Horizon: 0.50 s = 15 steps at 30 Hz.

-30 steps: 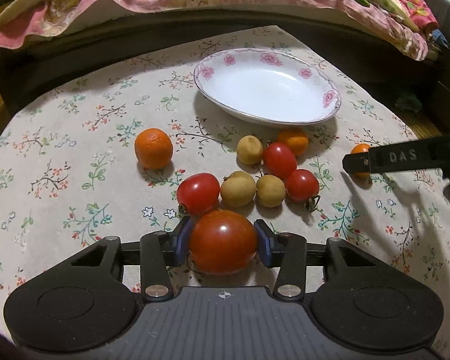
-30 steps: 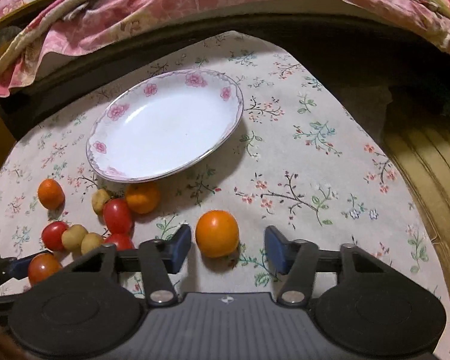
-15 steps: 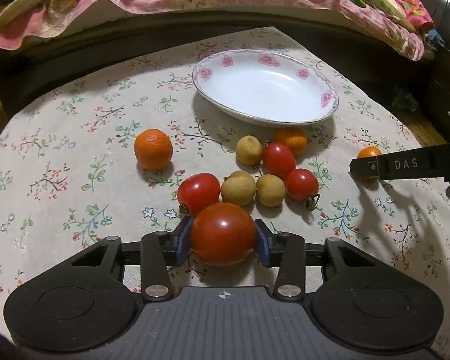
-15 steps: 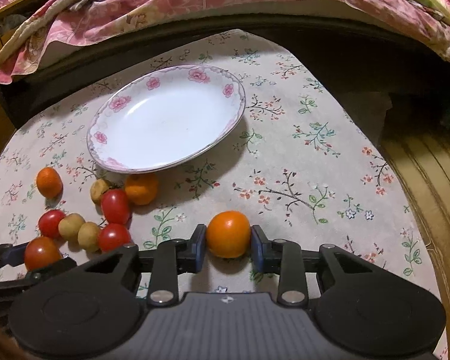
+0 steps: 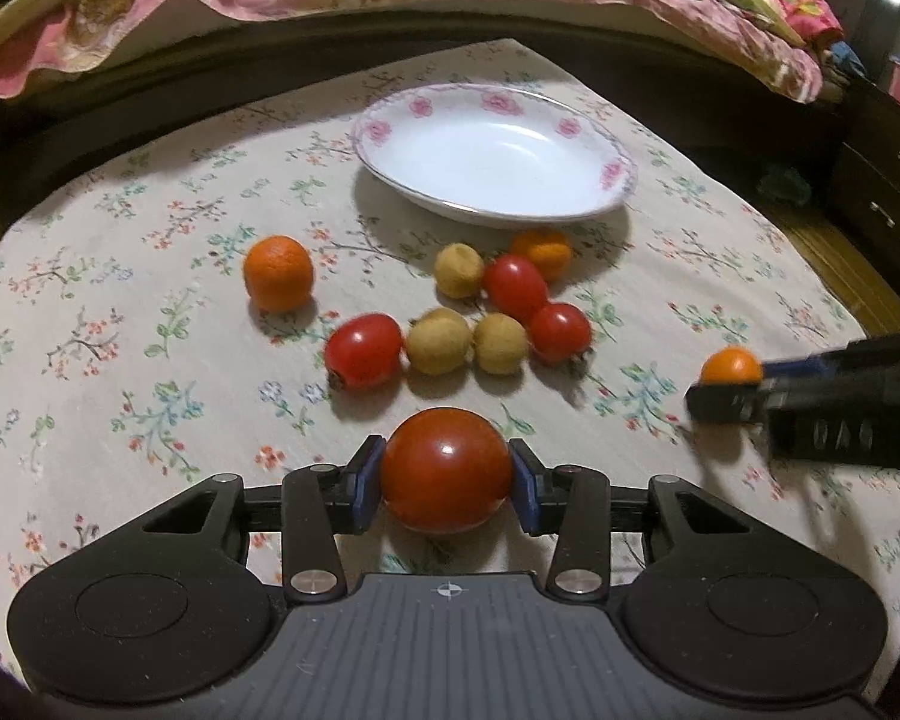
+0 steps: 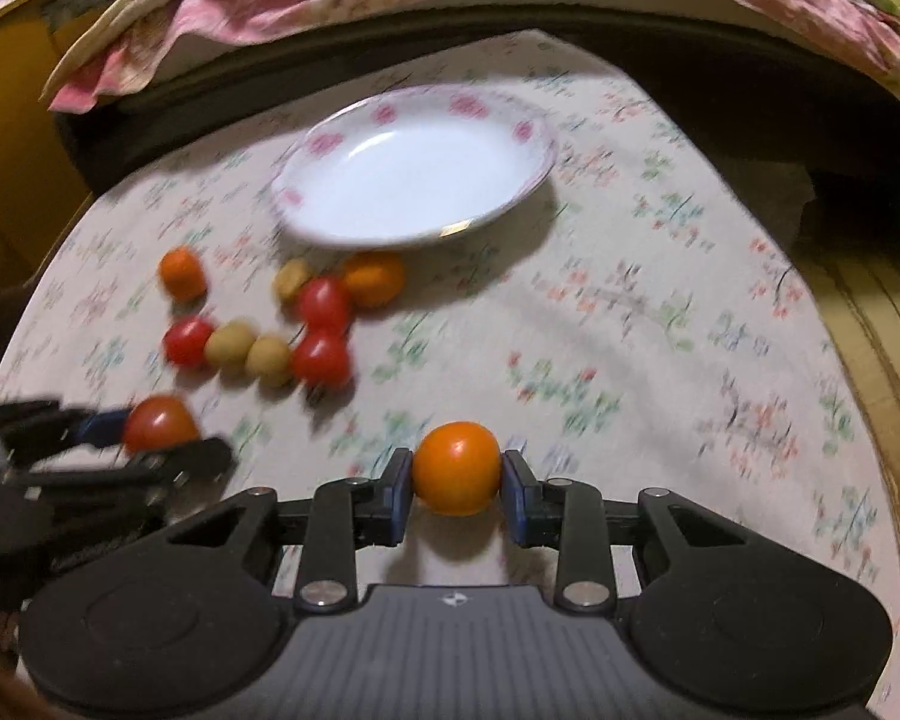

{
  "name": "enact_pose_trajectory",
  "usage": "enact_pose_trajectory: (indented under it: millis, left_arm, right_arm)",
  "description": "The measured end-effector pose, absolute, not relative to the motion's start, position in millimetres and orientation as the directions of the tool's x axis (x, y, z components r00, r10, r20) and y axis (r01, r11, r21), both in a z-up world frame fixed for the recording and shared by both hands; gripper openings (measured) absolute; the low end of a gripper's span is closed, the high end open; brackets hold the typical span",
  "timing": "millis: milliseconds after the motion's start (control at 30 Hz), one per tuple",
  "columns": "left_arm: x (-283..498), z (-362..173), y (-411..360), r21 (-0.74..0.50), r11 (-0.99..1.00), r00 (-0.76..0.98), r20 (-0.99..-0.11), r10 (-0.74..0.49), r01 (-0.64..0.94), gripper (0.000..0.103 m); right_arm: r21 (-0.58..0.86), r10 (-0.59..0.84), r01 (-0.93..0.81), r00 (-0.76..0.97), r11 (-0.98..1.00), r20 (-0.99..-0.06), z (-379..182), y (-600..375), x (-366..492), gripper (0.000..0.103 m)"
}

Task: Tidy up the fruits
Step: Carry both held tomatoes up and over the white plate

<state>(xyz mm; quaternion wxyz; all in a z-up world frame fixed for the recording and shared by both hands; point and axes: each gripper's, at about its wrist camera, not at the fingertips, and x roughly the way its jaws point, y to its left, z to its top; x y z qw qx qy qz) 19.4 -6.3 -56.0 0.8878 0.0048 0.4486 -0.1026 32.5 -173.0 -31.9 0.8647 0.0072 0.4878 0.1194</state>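
My left gripper (image 5: 446,474) is shut on a large red tomato (image 5: 446,469), held just above the floral cloth. My right gripper (image 6: 456,471) is shut on a small orange fruit (image 6: 457,467); in the left wrist view that fruit (image 5: 731,366) shows at the right between the black fingers. A white plate with pink flowers (image 5: 615,171) stands empty at the back. Between plate and grippers lie three smaller red tomatoes (image 5: 363,350), three tan round fruits (image 5: 438,341) and two oranges (image 5: 278,273). The right wrist view is blurred.
The round table with its floral cloth (image 5: 120,330) ends at a dark bed frame (image 5: 210,54) with pink bedding behind it. A dark drawer cabinet (image 5: 882,192) stands at the right, with wooden floor (image 6: 882,324) beside the table.
My right gripper has shut on the small orange fruit and lifted it off the cloth. My left gripper has risen a little with the large tomato.
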Motion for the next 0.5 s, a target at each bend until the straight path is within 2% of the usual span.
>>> enact_pose_trajectory:
  millis: [333,500]
  left_arm:
    - [13,-59,-12,-0.049,0.972,0.582,-0.794,-0.178,0.231,0.052]
    - [16,-61,-14,-0.039,0.972,0.593,-0.786,-0.174,0.233,0.056]
  right_arm:
    - [0.106,0.206,-0.224,0.489,0.969,-0.848,-39,-163,19,0.035]
    - [0.101,0.209,-0.236,0.498,0.967,-0.841,-40,-162,20,0.035]
